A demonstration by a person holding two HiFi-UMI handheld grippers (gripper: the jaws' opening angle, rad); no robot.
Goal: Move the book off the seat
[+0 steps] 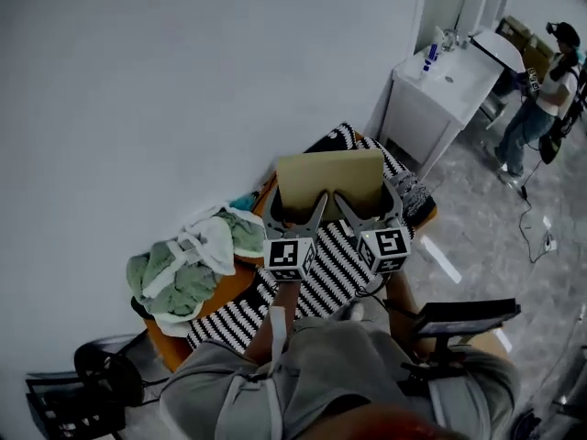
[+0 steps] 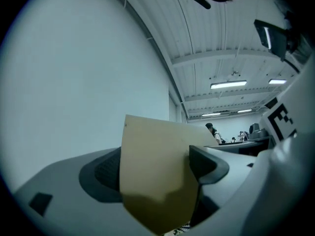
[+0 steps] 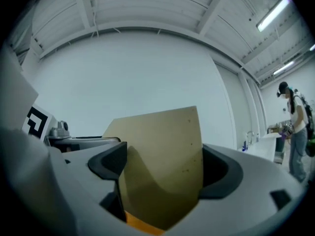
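Book [image 1: 330, 181], tan and plain, is held over the striped seat [image 1: 326, 282], its long axis running 9 to 3 o'clock and its cover tilted up. The left gripper [image 1: 300, 211] pinches the book's near edge at 7 o'clock, and the right gripper [image 1: 367, 209] pinches it at 5 o'clock.

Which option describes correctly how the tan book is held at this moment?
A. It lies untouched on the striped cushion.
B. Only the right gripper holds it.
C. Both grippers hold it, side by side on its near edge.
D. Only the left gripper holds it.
C: the book stands between the jaws of the left gripper and of the right gripper. Each gripper view shows its own jaws closed on it.
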